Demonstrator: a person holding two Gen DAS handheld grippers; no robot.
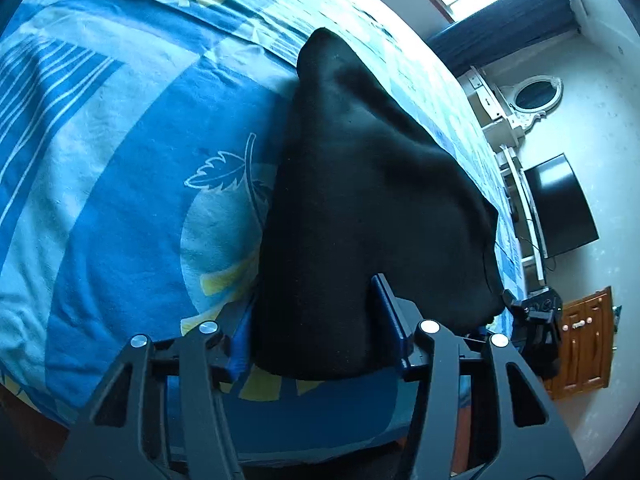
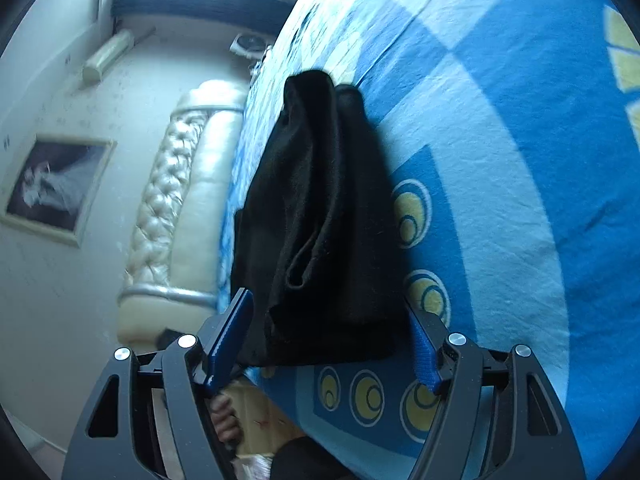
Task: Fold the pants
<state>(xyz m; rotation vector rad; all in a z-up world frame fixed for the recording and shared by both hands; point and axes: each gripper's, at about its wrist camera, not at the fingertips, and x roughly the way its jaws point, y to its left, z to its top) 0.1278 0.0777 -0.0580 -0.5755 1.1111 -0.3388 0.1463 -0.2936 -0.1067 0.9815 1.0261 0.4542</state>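
Black pants lie folded on a blue patterned bed, with both grippers parted around their near edge.

The pants (image 1: 360, 200) fill the centre of the left wrist view and the pants (image 2: 320, 216) run up the middle of the right wrist view, their long axis leading away from each camera toward the top of the frame. They look dark, soft and layered, with a doubled hem showing in the right view. The left gripper (image 1: 318, 328) straddles the near end, jaws released, no pad seen to press the cloth. The right gripper (image 2: 334, 344) does likewise, jaws released. Neither seems nearer. Any next fold would likely carry this near edge away along that axis. The bed (image 1: 120, 200) spreads left; a headboard (image 2: 188, 200) stands at left.
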